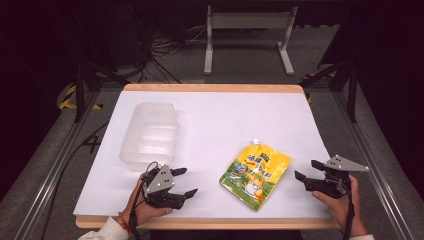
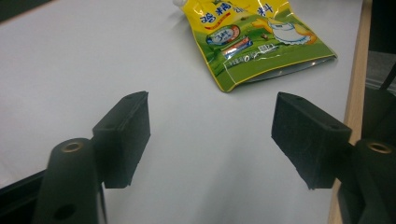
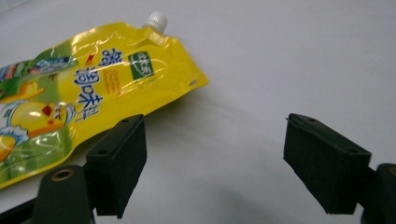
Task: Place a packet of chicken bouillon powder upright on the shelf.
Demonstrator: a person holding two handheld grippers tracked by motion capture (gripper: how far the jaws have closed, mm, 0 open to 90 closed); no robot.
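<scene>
Showing two black grippers, the left gripper (image 1: 186,181) and the right gripper (image 1: 304,170), each topped with a grey three-cornered plate dotted with small screws. Trailing a black cable from each, running back along the wrist. Wearing a pale sleeve (image 1: 107,230) at the left forearm, with a reddish band at that wrist. Up close in the left gripper view, showing blocky matt black pads (image 2: 128,135) with rough faces, and brass-ringed screw holes glinting on the rounded black arms behind them.

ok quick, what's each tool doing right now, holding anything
left tool: open, holding nothing, jaws apart above the table.
right tool: open, holding nothing, beside the pouch.
</scene>
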